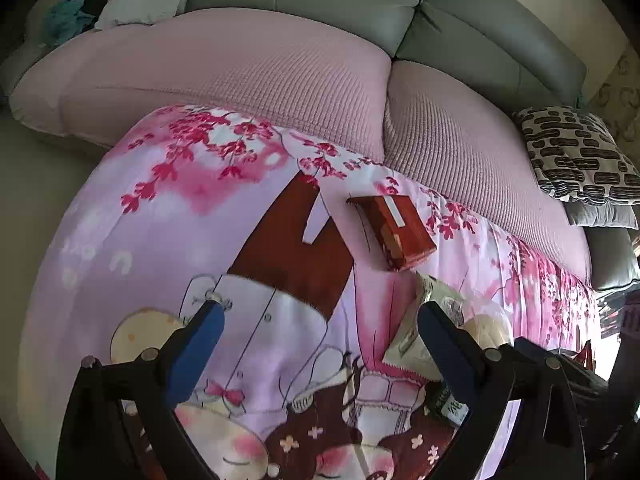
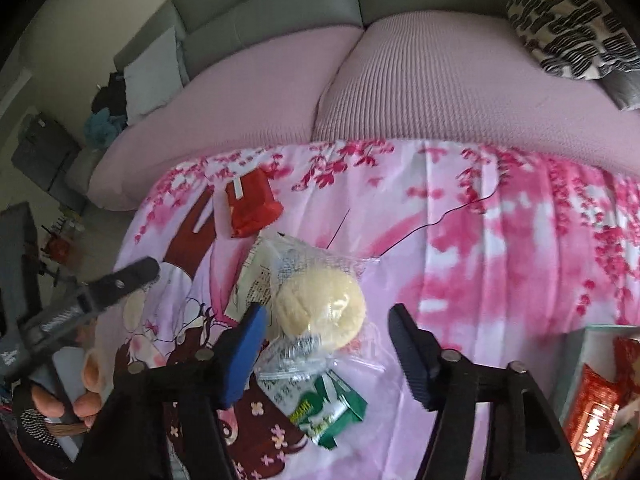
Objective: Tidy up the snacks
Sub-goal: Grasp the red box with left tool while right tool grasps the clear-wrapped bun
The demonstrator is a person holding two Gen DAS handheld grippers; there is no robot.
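A pale round bun in a clear wrapper (image 2: 320,312) lies on the pink cartoon-print cloth (image 2: 460,280). My right gripper (image 2: 327,314) hangs over it, open, one finger on each side, and neither pad presses the wrapper. Under the bun lie a cream packet (image 2: 256,276) and a green packet (image 2: 328,416). A red packet (image 2: 250,204) sits further back, alone. My left gripper (image 1: 320,320) is open over bare cloth with nothing between its fingers. The red packet (image 1: 394,232) lies ahead of it to the right, and the bun (image 1: 486,326) is beside its right finger.
A pale box (image 2: 576,360) at the right edge holds red snack packets (image 2: 592,420). A pink-covered grey sofa (image 2: 260,112) runs along the cloth's far side, with a black-and-white cushion (image 2: 572,24). A hand (image 2: 60,400) holds the left gripper's handle at the lower left.
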